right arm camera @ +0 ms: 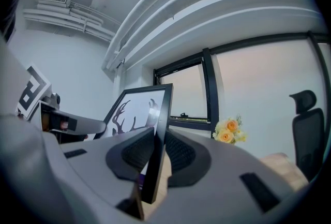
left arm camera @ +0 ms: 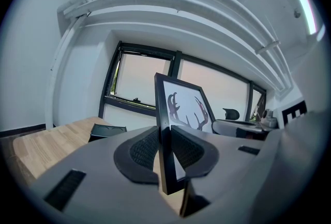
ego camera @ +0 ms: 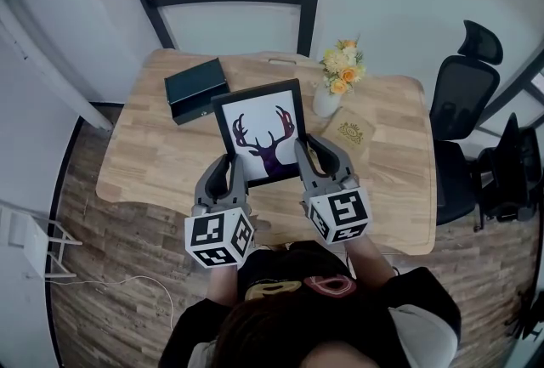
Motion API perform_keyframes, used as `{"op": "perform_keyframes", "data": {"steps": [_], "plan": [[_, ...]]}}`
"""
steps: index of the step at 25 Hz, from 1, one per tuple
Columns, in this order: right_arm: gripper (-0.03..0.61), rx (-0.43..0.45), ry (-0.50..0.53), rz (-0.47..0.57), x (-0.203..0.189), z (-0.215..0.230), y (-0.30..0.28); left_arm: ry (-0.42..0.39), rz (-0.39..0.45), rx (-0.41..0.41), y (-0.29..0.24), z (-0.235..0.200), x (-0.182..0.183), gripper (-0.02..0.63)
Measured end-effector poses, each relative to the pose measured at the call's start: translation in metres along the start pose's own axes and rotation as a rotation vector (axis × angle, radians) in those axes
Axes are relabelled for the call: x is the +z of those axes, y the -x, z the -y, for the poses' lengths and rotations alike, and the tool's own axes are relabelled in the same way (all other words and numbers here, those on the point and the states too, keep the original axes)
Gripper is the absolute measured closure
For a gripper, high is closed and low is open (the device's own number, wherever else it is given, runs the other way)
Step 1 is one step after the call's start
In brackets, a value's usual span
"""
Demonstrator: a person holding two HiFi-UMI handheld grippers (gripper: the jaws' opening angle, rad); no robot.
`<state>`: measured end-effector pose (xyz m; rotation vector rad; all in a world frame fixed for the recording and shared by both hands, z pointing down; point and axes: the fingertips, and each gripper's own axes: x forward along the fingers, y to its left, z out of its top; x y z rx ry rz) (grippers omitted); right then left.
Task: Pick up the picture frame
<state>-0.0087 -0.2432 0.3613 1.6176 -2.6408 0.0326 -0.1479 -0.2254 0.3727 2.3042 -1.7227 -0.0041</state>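
**Task object.** The picture frame (ego camera: pixel 262 135) sits at centre of the head view, over the surface (ego camera: pixel 153 162). It is a thin black rectangular moulding around a white print of a dark purple antlered deer head. Whether its lower edge touches the surface cannot be told.

**Jaws.** The left gripper (ego camera: pixel 228 175) pinches the frame's left edge near the lower corner. The right gripper (ego camera: pixel 319 155) pinches the right edge. On each, the ribbed dark pads press both faces of the moulding.

**Surroundings.**
- The surface is light wood with rounded corners.
- A flat black box (ego camera: pixel 195 89) lies just off the frame's upper left corner.
- A white vase (ego camera: pixel 326 101) of yellow flowers (ego camera: pixel 342 67) stands just beside the upper right corner.
- A tan card (ego camera: pixel 350 133) with a gold emblem lies just right of the right gripper.
- A black office chair (ego camera: pixel 463 103) stands at the right edge.
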Motion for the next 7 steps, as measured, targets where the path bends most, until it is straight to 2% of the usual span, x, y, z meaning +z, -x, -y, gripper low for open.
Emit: {"op": "perform_keyframes", "data": {"steps": [7], "plan": [[0.503, 0.006, 0.006, 0.006, 0.0032, -0.0033, -0.0008, 0.0, 0.003, 0.004, 0.002, -0.0023, 0.0019, 0.532]]}}
